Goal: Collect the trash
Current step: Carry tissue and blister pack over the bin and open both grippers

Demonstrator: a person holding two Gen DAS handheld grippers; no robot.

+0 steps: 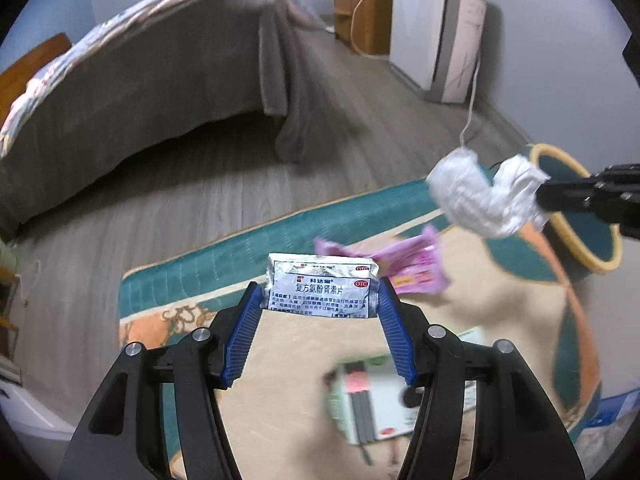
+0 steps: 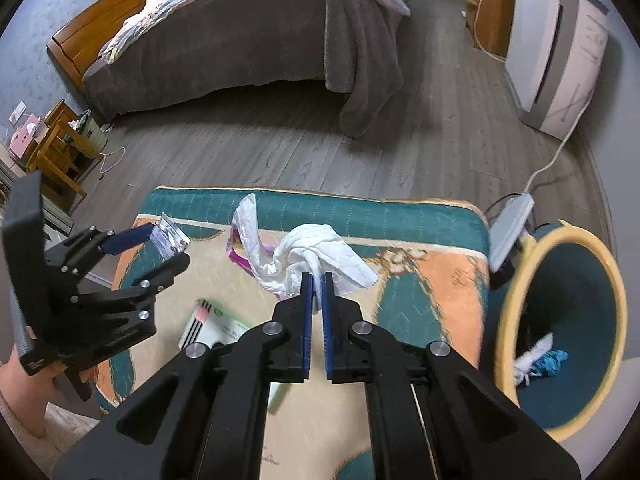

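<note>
A foil pill sachet (image 1: pixel 320 290) is held between the blue pads (image 1: pixel 244 340) of the left tool (image 1: pixel 320 300); the jaws stand partly apart and are closed on the sachet's two side edges. The sachet is carried clear of the rug (image 1: pixel 280 360), above its pale centre. In the right wrist view the same tool (image 2: pixel 166 246) is seen at the left, with the sachet (image 2: pixel 170 240) pinched at its tip over the rug's left edge.

A crumpled white tissue (image 2: pixel 316 258) is gripped by the right tool (image 2: pixel 317 280), whose jaws are pressed almost together on a fold of it. The tissue hangs in the air above the rug (image 2: pixel 440 272). From the left wrist camera the tissue (image 1: pixel 480 196) is seen at the end of the right tool (image 1: pixel 540 196), just beside the bin's rim.

A teal bin (image 2: pixel 520 280) with a yellow rim stands beside the rug at the right; white and blue scraps (image 2: pixel 540 360) lie inside it. A pink wrapper (image 1: pixel 412 272) and a green-and-white packet (image 2: pixel 208 324) are left lying on the rug. A bed (image 2: pixel 260 40) with a grey cover stands beyond, on the wooden floor (image 2: pixel 240 152).
</note>
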